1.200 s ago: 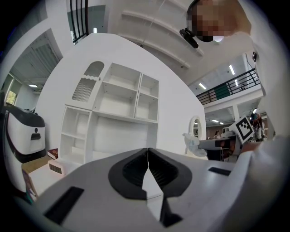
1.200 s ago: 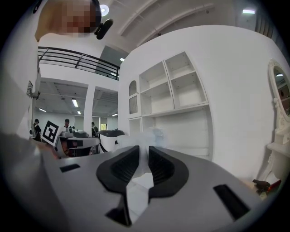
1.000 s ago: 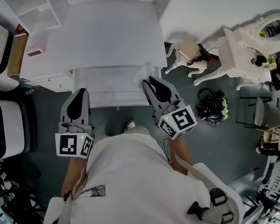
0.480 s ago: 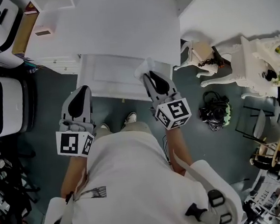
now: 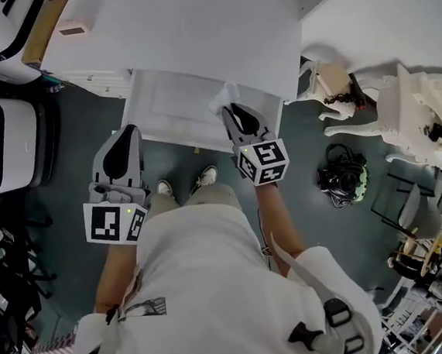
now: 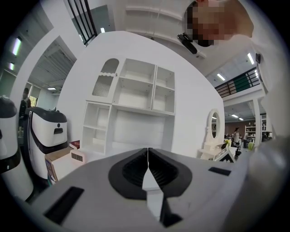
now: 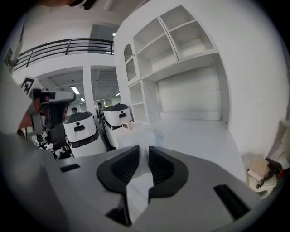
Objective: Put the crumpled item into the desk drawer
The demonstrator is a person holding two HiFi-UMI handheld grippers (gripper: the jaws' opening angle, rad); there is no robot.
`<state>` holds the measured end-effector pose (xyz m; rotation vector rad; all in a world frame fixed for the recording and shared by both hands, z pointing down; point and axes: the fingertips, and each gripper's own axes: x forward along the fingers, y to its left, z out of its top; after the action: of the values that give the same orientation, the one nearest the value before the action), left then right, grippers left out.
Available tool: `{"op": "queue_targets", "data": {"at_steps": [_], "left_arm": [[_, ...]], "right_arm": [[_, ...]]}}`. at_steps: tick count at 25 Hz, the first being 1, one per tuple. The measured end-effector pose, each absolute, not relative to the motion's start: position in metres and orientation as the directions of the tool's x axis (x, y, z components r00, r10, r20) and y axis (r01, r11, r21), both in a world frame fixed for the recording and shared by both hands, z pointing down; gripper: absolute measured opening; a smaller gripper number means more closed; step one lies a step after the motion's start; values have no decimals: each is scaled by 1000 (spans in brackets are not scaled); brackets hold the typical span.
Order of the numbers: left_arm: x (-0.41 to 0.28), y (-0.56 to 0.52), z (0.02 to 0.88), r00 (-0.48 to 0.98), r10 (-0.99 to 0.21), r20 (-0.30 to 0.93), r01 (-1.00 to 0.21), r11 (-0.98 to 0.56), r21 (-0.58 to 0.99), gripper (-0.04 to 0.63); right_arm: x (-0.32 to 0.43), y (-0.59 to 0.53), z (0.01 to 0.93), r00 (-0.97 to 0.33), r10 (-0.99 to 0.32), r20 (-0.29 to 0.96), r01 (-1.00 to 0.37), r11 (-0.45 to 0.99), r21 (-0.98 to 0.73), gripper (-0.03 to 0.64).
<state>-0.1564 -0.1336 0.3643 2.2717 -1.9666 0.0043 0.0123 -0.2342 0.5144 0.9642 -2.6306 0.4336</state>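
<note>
It looked like a big open lab hall fitted out with home furniture. There was a white worktop [image 5: 191, 27] under a shelf unit [image 6: 136, 97] and an ornate dressing table [image 6: 213, 136] with a mirror. Bulky white-and-black machines [image 7: 81, 131] stood alongside. A railed mezzanine [image 7: 63, 47] and strip lights [image 7: 75, 90] hung overhead.
</note>
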Motion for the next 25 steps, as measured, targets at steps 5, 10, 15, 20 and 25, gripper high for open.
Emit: {"op": "queue_targets", "data": {"at_steps": [5, 10, 15, 20, 25], "left_arm": [[-156, -134, 370, 120, -986, 115, -990, -109, 93, 20], [-158, -126, 388, 85, -984, 158, -993, -71, 93, 19], [-163, -122, 396, 56, -982, 183, -995, -39, 93, 18], [-161, -126, 406, 46, -980, 195, -995, -27, 97, 18], [-159, -130, 428, 35, -974, 222, -993, -9, 117, 18]], "right_arm": [[5, -244, 553, -723, -532, 441, -647, 744, -164, 75], [1, -252, 588, -714, -500, 490, -632, 762, -144, 75], [-5, -259, 622, -698, -468, 542, -619, 775, -127, 75], [-12, -264, 653, -690, -437, 578, -599, 793, -116, 75], [-15, -272, 684, -677, -410, 611, -582, 806, -104, 75]]}}
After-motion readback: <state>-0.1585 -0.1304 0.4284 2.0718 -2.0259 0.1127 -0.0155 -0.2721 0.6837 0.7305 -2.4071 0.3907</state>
